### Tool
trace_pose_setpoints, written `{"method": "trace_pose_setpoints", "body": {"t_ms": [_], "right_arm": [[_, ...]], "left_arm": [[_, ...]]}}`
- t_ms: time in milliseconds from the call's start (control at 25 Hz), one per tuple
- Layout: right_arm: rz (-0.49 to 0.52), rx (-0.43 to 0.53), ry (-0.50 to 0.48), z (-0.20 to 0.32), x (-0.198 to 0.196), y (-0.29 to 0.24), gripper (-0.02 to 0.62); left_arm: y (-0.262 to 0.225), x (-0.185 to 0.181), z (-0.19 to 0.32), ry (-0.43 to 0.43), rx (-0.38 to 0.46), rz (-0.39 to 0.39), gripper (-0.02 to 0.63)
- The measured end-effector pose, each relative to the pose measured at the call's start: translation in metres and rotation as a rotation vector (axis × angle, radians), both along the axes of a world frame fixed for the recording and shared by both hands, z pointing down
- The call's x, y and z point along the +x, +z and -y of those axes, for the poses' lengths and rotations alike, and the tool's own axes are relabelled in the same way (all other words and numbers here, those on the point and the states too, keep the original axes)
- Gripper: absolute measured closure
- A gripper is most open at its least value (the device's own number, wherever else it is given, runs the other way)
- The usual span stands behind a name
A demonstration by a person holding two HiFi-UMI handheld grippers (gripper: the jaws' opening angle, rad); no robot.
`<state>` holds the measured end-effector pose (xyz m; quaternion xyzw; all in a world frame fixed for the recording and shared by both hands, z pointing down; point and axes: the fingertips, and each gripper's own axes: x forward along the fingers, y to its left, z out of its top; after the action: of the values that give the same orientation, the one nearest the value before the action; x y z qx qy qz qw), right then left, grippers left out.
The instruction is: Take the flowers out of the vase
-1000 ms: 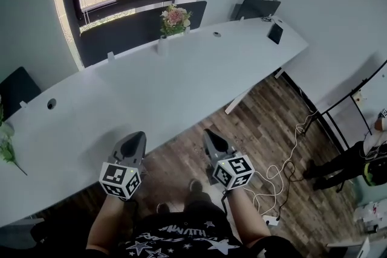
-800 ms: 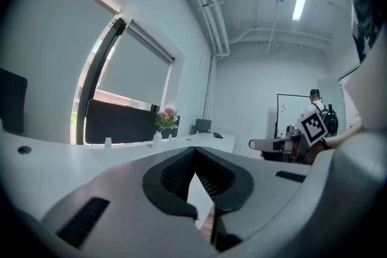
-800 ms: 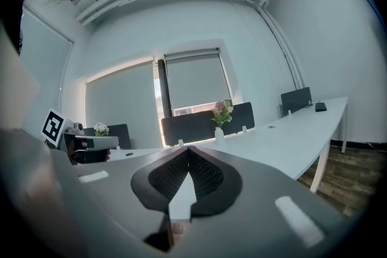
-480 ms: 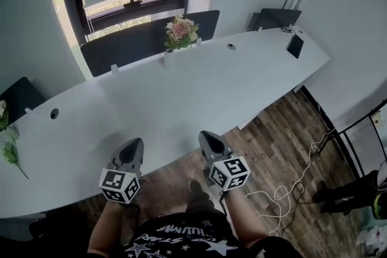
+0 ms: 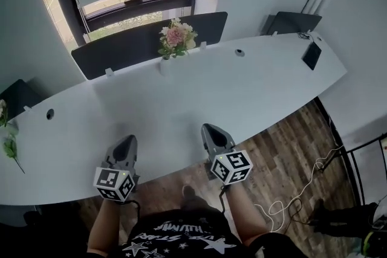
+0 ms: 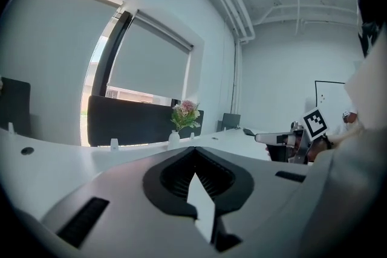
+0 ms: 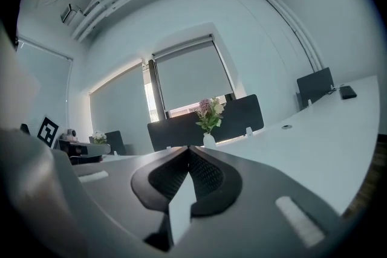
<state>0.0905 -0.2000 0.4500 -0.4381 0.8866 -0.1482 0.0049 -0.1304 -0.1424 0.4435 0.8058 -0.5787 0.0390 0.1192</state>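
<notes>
Task not yet begun: the pink-and-white flowers stand upright in the small white vase at the far edge of the long white counter, before a dark divider panel. The left claw and right claw hover over the near edge, both closed and empty, well apart from the vase. Every stem is yet to be lifted out.
</notes>
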Motion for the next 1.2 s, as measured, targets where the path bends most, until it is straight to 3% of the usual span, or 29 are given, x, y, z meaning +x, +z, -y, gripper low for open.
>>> {"method": "trace_pose_setpoints", "body": {"t_ms": [240,560,800,1200], "right_arm": [[0.033,-0.017,-0.084,0.037,0.003,0.006,0.592],[0.034,-0.047,-0.178,0.070,-0.021,0.015,0.592],[0.003,-0.043,-0.188,0.082,-0.042,0.009,0.592],[0.003,-0.003,-0.096,0.099,-0.046,-0.011,0.592]], "left_arm": [[0.001,0.007,0.020,-0.095,-0.017,0.006,0.597],[-0.003,0.002,0.037,-0.179,-0.015,0.004,0.597],[-0.004,-0.004,0.055,-0.155,-0.003,-0.016,0.597],[-0.023,-0.018,0.094,-0.046,0.075,-0.045,0.597]]}}
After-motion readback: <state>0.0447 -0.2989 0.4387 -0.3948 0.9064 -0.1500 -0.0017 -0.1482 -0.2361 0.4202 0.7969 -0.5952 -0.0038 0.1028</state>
